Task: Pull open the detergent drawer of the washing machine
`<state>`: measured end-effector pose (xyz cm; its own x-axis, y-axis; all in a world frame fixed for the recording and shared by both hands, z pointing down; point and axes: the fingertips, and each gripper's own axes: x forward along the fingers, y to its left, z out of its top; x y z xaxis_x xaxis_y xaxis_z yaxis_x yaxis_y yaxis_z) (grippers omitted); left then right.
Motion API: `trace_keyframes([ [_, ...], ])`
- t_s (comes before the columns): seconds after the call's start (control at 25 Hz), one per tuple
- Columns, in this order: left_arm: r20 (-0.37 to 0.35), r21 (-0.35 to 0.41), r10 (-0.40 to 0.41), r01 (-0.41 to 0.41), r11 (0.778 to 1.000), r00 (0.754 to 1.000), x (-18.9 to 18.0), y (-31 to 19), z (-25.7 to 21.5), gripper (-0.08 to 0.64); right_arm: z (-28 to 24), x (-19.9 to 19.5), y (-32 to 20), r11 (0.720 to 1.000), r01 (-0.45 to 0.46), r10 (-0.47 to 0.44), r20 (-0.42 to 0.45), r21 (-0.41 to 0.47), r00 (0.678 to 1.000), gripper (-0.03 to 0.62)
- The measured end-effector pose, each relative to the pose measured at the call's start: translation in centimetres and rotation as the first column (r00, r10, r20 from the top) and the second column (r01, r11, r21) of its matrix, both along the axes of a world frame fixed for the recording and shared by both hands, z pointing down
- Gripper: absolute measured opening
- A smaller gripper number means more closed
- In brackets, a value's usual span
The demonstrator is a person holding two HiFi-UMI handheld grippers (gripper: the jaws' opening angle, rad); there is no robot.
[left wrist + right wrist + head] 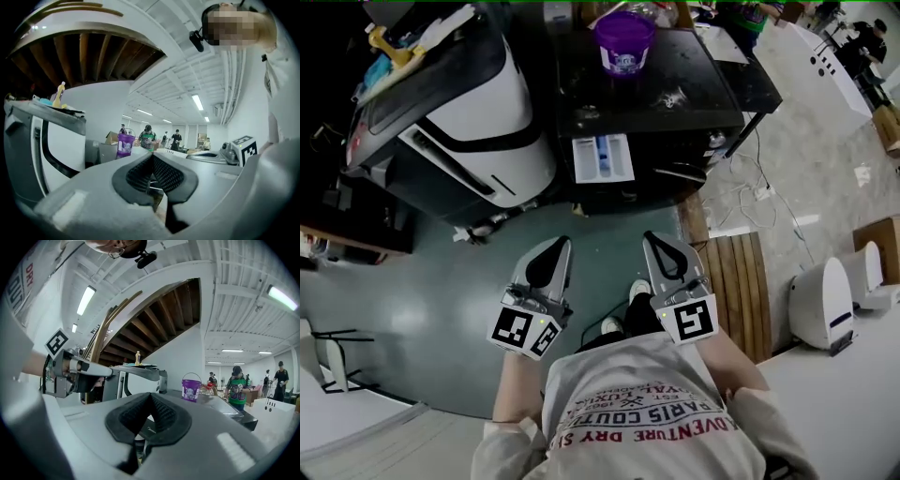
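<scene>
The dark washing machine (675, 98) stands ahead of me, and its white detergent drawer (602, 157) sticks out of the front with a blue compartment showing. A purple bucket (624, 42) sits on its top. My left gripper (560, 243) and right gripper (655, 239) hang side by side over the green floor, well short of the drawer and touching nothing. Both are shut, with nothing between the pads. In the left gripper view the left gripper (152, 157) points level past the purple bucket (125, 143). In the right gripper view the right gripper (151, 397) faces the purple bucket (191, 387).
A white and black appliance (478, 122) stands left of the washing machine. A wooden pallet (736, 281) lies to the right of my right gripper, with white units (820, 300) beyond it. Cables (759, 187) trail on the floor. People stand in the background.
</scene>
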<state>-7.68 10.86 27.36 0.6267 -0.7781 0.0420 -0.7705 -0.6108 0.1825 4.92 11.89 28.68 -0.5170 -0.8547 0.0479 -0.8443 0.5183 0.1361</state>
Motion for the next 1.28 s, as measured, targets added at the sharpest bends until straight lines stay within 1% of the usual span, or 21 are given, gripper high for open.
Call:
trace_keyframes([
  [0.12,0.089,0.05,-0.019,0.015,0.999,0.996,-0.4,0.7,-0.3,0.0,-0.9,0.1,0.5,1.0,0.008,-0.008,0.007,-0.017,1.0,0.002],
  [0.2,0.14,0.068,-0.032,0.023,0.997,0.99,-0.6,1.3,-0.1,0.001,-1.1,0.3,0.8,0.999,0.024,-0.024,0.003,-0.028,1.0,0.002],
  [0.32,0.188,0.066,-0.042,0.03,0.997,0.981,-0.9,1.9,0.0,0.002,-1.1,0.7,1.1,0.998,0.044,-0.044,-0.002,-0.039,0.999,0.002],
  [0.44,0.213,0.071,-0.048,0.033,0.997,0.976,-1.0,2.3,0.3,0.002,-1.3,0.5,1.4,0.997,0.056,-0.056,0.003,-0.045,0.998,0.002],
  [0.56,0.216,0.07,-0.049,0.034,0.997,0.975,-0.9,2.6,-0.1,0.002,-1.7,0.2,1.8,0.997,0.073,-0.073,-0.006,-0.029,0.997,0.002],
  [0.72,0.19,0.059,-0.049,0.039,0.997,0.981,-0.8,3.0,-0.2,0.002,-2.0,-0.1,2.3,0.996,0.083,-0.084,-0.017,-0.007,0.996,0.002],
  [0.96,0.192,0.047,-0.054,0.046,0.998,0.98,-0.8,3.5,0.0,0.002,-1.9,-0.1,2.8,0.997,0.074,-0.075,-0.016,-0.01,0.997,0.002],
  [1.28,0.163,0.032,-0.08,0.076,0.997,0.983,-1.4,3.5,-0.1,0.002,-1.7,-0.4,3.2,0.997,0.074,-0.074,-0.022,-0.01,0.997,0.0],
])
